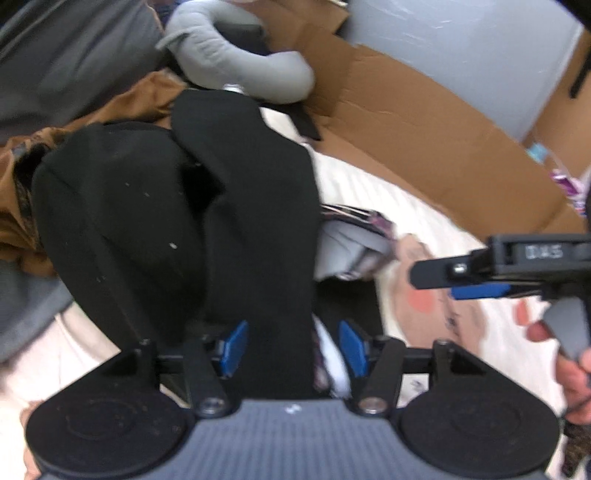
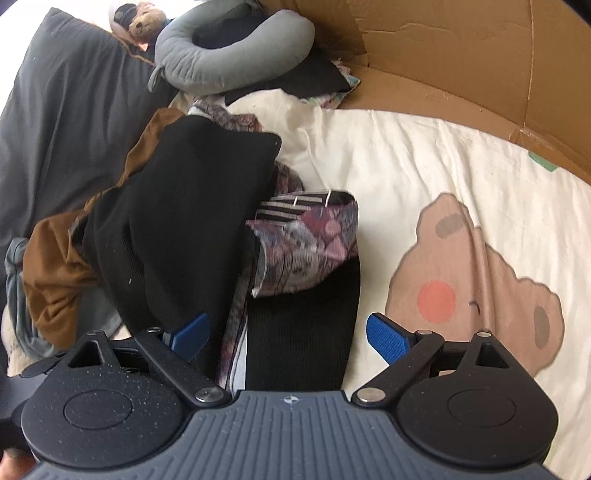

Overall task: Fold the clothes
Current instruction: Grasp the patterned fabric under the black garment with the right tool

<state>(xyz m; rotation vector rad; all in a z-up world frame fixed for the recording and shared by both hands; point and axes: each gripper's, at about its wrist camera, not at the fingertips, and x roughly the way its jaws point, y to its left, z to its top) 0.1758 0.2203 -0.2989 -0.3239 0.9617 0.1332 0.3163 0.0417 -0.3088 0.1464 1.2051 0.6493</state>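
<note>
A black garment (image 2: 177,221) lies in loose folds on the cream bed sheet (image 2: 406,147), with a flat ribbed part (image 2: 303,325) nearest me. A floral patterned garment (image 2: 306,236) lies crumpled on it. My right gripper (image 2: 290,332) hangs open and wide over both cloths, its blue pads clear of them. In the left wrist view the black garment (image 1: 240,221) runs between the spread jaws of my left gripper (image 1: 293,345), and the pads do not press on it. The right gripper (image 1: 443,284) shows at the right edge, held by a hand (image 1: 569,369).
A brown garment (image 2: 55,273) is bunched at the left beside a dark grey pillow (image 2: 66,92). A grey neck pillow (image 2: 221,55) and a teddy bear (image 2: 146,22) lie at the back. Cardboard (image 2: 443,55) walls the far right side. A bear print (image 2: 472,280) marks the sheet.
</note>
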